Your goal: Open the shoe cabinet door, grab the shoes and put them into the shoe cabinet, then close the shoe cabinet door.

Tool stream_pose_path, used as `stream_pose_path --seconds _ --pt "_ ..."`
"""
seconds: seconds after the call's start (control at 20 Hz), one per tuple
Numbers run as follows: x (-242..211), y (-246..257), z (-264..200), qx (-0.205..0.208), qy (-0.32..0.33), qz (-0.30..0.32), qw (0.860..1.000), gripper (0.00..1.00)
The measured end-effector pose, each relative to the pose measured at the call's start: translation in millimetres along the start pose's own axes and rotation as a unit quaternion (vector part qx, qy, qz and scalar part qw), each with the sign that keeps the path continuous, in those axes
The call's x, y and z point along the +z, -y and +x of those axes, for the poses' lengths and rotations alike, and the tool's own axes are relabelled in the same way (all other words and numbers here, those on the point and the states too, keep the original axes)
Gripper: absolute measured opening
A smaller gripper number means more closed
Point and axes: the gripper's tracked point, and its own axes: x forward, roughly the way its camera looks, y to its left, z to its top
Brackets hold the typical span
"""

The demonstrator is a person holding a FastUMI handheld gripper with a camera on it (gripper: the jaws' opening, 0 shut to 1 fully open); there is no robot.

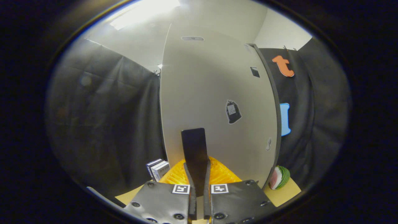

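The claw [199, 183] points forward and slightly upward, its two grey padded fingers [192, 186] drawn nearly together around a flat black handle [194, 149] that rises straight up between them. Both pads appear pressed against the base of that handle, though the contact itself is partly hidden. The handle is a smooth, matte, rectangular tab, set against the tall pale grey cabinet door [214, 102] just ahead of the claw. That door is plain and smooth, with a dark edge strip on its right and a small black sticker [233, 112] beyond the fingers to the right. Under the fingertips lies a ribbed orange plastic piece [224, 172]. Left of the fingers stand small white boxes [158, 169]; to the right, a watermelon-slice toy [279, 177] rests on the tan tabletop [286, 193].
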Motion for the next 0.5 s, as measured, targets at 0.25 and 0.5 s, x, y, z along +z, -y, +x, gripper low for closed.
stream_pose_path --seconds 0.25,0.5 --pt "6 25 -33 0.009 0.006 -0.002 1.000 0.10" --pt "11 52 -58 -0.004 0.014 -0.008 1.000 0.10"
